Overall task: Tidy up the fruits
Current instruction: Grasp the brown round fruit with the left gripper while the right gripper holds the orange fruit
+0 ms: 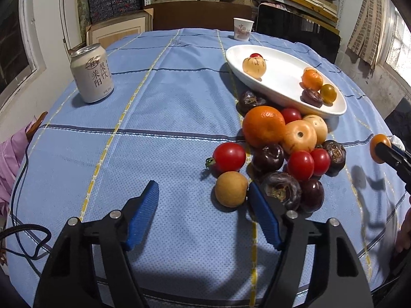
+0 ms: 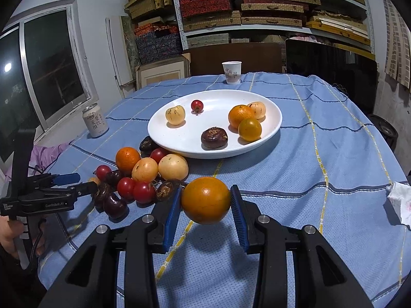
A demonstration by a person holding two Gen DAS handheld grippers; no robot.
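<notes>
A pile of fruit [image 1: 282, 148] lies on the blue checked cloth: a tangerine [image 1: 264, 125], red cherry tomatoes, dark brown chestnut-like fruits and pale yellow ones. Behind it a white oval plate [image 2: 272, 128] holds several fruits. My left gripper [image 1: 203, 192] is open at the pile's near left corner. A small tan fruit [image 1: 231, 192] sits between its fingers, close to the right pad [image 1: 262, 213] and far from the left one. My right gripper [image 2: 205, 192] is shut on a round orange fruit [image 2: 205, 200], lifted off the cloth in front of the plate.
A drink can [image 1: 92, 74] stands at the far left and a paper cup [image 1: 242, 28] at the table's back edge. A crumpled tissue [image 2: 400, 202] lies at the right. A cable [image 1: 20, 179] and pink cloth [image 1: 10, 159] hang at the left edge.
</notes>
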